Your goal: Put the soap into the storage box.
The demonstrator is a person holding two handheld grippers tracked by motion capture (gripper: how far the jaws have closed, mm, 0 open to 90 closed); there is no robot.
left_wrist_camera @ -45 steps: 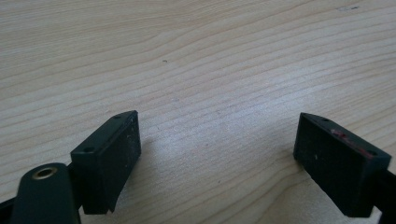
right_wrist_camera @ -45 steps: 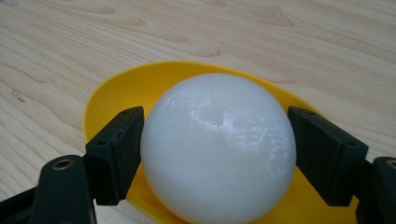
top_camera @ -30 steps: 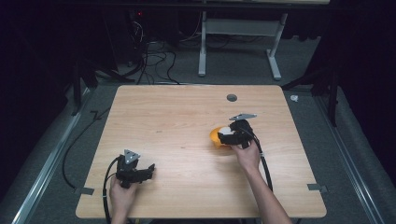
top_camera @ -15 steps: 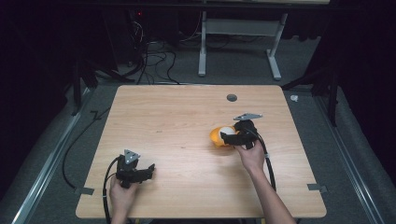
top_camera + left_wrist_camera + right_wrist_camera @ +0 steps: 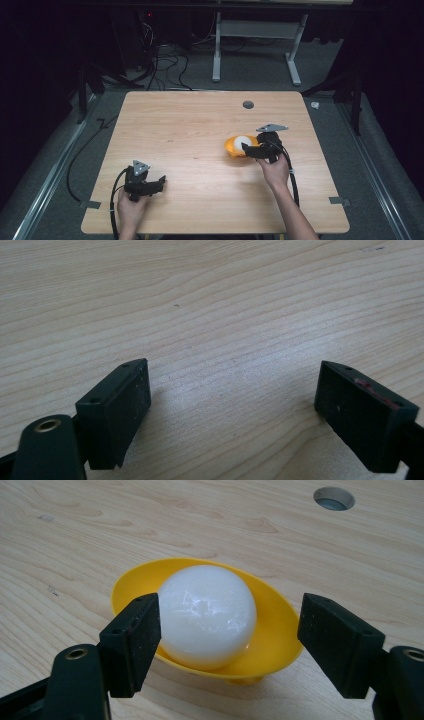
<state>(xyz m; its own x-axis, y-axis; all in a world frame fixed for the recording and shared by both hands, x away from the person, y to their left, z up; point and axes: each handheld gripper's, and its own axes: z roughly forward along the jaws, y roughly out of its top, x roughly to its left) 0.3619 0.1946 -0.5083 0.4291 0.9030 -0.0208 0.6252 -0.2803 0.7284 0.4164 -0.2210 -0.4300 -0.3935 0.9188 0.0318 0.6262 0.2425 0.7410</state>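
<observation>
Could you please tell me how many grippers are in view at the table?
2. The left gripper rests near the table's front left, jaws open over bare wood. The right gripper is right of centre, beside the yellow bowl holding a white ball.

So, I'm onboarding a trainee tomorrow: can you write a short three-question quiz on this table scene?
1. What lies in the yellow bowl?
2. True or false: the left tongs grip the bowl.
3. The right tongs are: A) pressed on the white ball; B) open beside it, not touching; C) resting by the table's round hole.

Key:
1. A glossy white ball.
2. False; they stand open above the bare wooden table.
3. B; the jaws have just been closing, with the ball ahead of them and a gap at each pad.
</observation>
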